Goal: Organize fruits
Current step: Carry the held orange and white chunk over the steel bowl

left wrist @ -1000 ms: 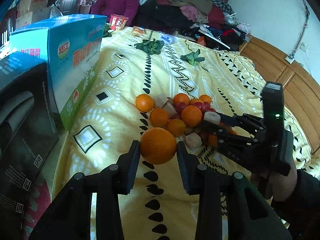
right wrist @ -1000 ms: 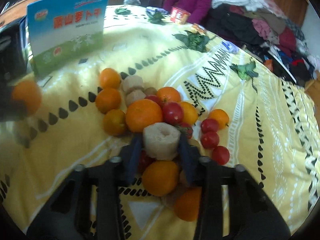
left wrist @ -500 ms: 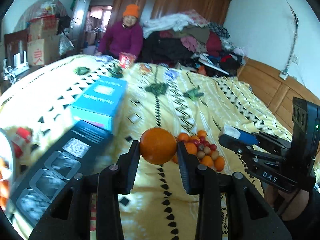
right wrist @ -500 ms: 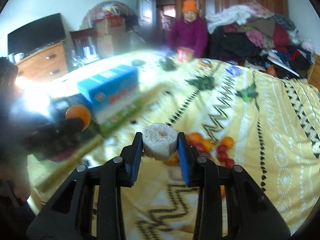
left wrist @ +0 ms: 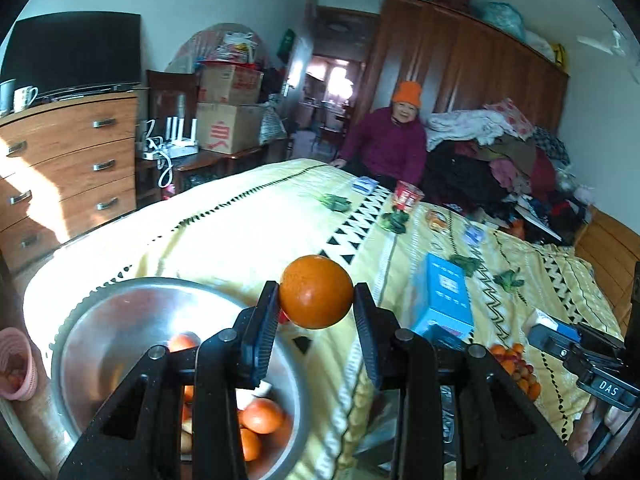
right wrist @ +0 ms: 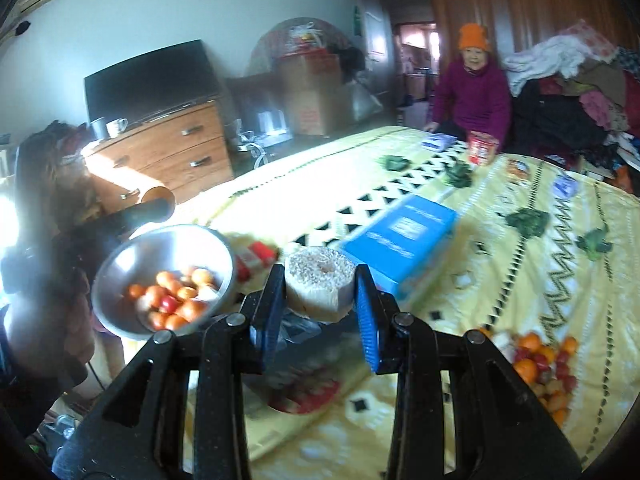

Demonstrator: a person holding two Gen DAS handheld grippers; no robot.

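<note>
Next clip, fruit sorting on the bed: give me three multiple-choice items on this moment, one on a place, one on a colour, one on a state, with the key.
1. Where does the loose fruit pile lie?
A. on the yellow bedspread
B. on the dresser
C. on the blue box

2. What colour is the box on the bed?
A. red
B. blue
C. black

3. What is the left claw doing?
A. hanging open
B. shut on nothing
C. shut on the orange

Key: 1 A, the pile sits on the patterned cover, right wrist view. 2 B, its top and sides are blue. 3 C, both pads press the orange beside the metal bowl.
</note>
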